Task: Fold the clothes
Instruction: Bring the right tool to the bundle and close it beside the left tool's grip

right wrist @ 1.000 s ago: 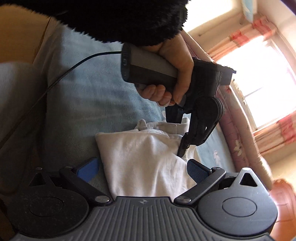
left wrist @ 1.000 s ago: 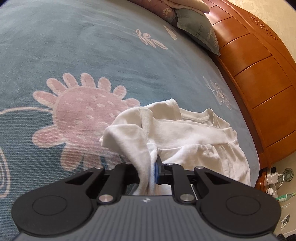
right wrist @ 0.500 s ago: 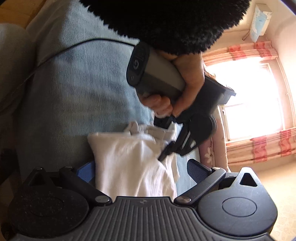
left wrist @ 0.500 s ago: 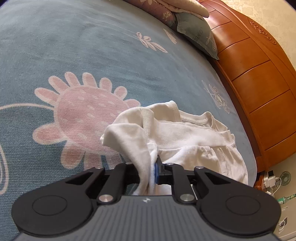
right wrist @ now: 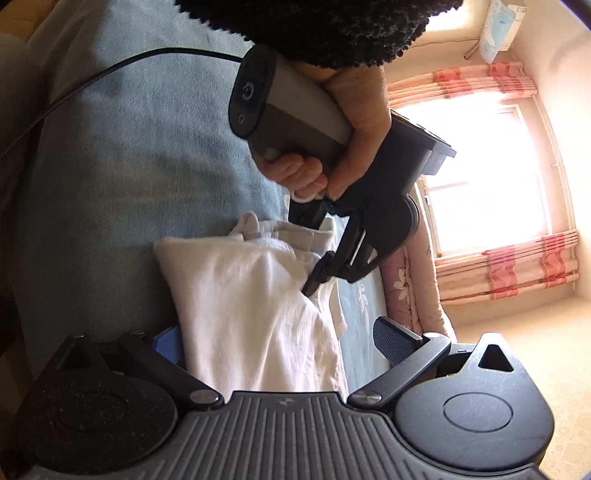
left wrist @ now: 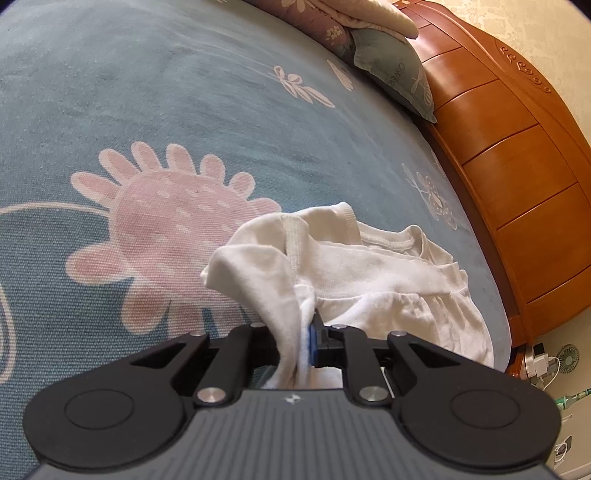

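While the left claw (left wrist: 308,334) pinches a bunched fold of the white garment (left wrist: 373,280), the right claw (right wrist: 277,343) stands wide open with the garment's near edge lying between its spread fingers, pads off the cloth. Beyond them the garment lies crumpled on the blue bedspread (left wrist: 184,92), beside a pink flower print (left wrist: 166,221). A hand (right wrist: 347,140) under a black fuzzy sleeve (right wrist: 325,26) holds the left claw's handle. Farther off, a pillow (left wrist: 391,62) leans on the wooden headboard (left wrist: 517,155).
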